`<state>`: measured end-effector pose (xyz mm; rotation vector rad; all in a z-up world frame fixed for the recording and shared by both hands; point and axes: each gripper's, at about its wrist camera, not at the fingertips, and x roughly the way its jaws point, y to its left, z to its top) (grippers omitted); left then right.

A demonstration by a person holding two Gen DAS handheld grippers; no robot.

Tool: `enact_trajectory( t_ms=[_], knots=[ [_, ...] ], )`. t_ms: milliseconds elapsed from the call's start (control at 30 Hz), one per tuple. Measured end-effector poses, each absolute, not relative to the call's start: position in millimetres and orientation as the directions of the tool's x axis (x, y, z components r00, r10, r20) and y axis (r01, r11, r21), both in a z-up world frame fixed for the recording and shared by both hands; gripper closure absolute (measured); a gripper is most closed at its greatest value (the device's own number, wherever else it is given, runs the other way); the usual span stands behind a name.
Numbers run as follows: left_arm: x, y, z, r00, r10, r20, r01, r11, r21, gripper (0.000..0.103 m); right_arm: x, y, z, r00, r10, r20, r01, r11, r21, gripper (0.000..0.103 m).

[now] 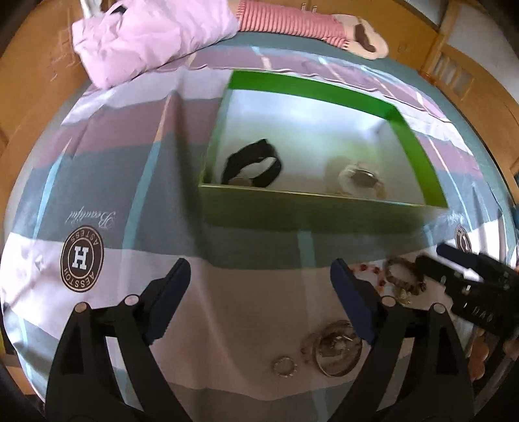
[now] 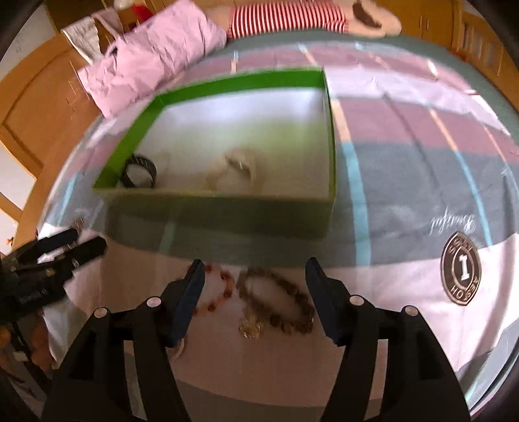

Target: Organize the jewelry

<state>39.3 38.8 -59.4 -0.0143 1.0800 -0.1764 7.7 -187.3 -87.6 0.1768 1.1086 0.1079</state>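
Note:
A green box (image 1: pixel 311 207) (image 2: pixel 227 211) stands on the striped bedsheet. It holds a black watch (image 1: pixel 253 167) (image 2: pixel 139 172) and a pale bracelet (image 1: pixel 358 178) (image 2: pixel 233 168). My left gripper (image 1: pixel 259 279) is open and empty above the sheet. Below it lie a silver bangle (image 1: pixel 337 352) and a small silver ring (image 1: pixel 285 366). My right gripper (image 2: pixel 254 276) is open, with a brown bead bracelet (image 2: pixel 279 305) and a red bead bracelet (image 2: pixel 220 292) lying between and below its fingers. The right gripper also shows in the left wrist view (image 1: pixel 431 259), next to the bead bracelet (image 1: pixel 402 279).
A pink folded cloth (image 1: pixel 146 35) (image 2: pixel 152 55) and a red-striped plush toy (image 1: pixel 292 19) (image 2: pixel 285 16) lie at the far edge of the bed. Wooden furniture (image 1: pixel 460 68) surrounds the bed. The left gripper shows at the left of the right wrist view (image 2: pixel 71 243).

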Motion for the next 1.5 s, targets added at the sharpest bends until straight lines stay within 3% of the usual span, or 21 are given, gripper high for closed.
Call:
enact_trajectory(
  t_ms=[167, 267, 400, 467, 633, 667, 733, 767, 967, 1067, 1200, 1433, 1500],
  knots=[
    [46, 48, -77, 0.37, -0.219, -0.903, 0.081, 0.976, -0.204, 0.011, 12, -190, -105, 0.393, 0.112, -0.913, 0.059, 0.987, 0.147, 0.038],
    [44, 36, -86, 0.337, -0.221, -0.915, 0.108, 0.975, -0.196, 0.011, 12, -189, -110, 0.375, 0.055, -0.925, 0.063, 0.994, 0.084, 0.039],
    [34, 11, -92, 0.29, -0.226, -0.93, 0.215, 0.962, -0.166, 0.011, 15, -191, -117, 0.35, 0.006, -0.937, 0.076, 0.997, 0.035, 0.039],
    [30, 1, -96, 0.241, -0.257, -0.936, 0.275, 0.943, -0.188, 0.011, 18, -190, -125, 0.325, -0.011, -0.946, 0.075, 0.997, 0.014, 0.049],
    [4, -31, -100, 0.19, -0.257, -0.948, 0.439, 0.885, -0.152, 0.011, 20, -190, -128, 0.328, -0.017, -0.944, 0.066, 0.998, 0.005, 0.049],
    [0, -34, -101, 0.182, -0.256, -0.949, 0.458, 0.877, -0.148, 0.013, 21, -190, -128, 0.327, -0.015, -0.945, 0.07, 0.998, 0.009, 0.049],
    [-3, -36, -107, 0.156, -0.247, -0.956, 0.464, 0.873, -0.149, 0.036, 21, -190, -128, 0.329, -0.014, -0.944, 0.072, 0.997, 0.011, 0.049],
    [-2, -35, -113, 0.136, -0.238, -0.962, 0.453, 0.878, -0.153, 0.056, 23, -191, -129, 0.329, -0.013, -0.944, 0.072, 0.997, 0.011, 0.049],
    [9, -17, -121, 0.136, -0.272, -0.953, 0.374, 0.905, -0.204, 0.071, 20, -200, -128, 0.332, -0.011, -0.943, 0.071, 0.997, 0.013, 0.049],
    [17, -6, -113, 0.177, -0.298, -0.938, 0.334, 0.915, -0.228, 0.094, 17, -202, -127, 0.334, -0.007, -0.942, 0.071, 0.997, 0.018, 0.049],
    [27, 12, -93, 0.248, -0.387, -0.888, 0.279, 0.907, -0.317, 0.096, 14, -204, -129, 0.337, -0.006, -0.942, 0.067, 0.998, 0.018, 0.049],
    [44, 37, -87, 0.31, -0.381, -0.871, 0.151, 0.924, -0.35, 0.096, 12, -206, -131, 0.339, -0.008, -0.941, 0.067, 0.998, 0.015, 0.049],
    [44, 35, -90, 0.293, -0.374, -0.88, 0.156, 0.927, -0.342, 0.091, 12, -205, -131, 0.34, -0.012, -0.941, 0.067, 0.998, 0.011, 0.049]
  ],
)
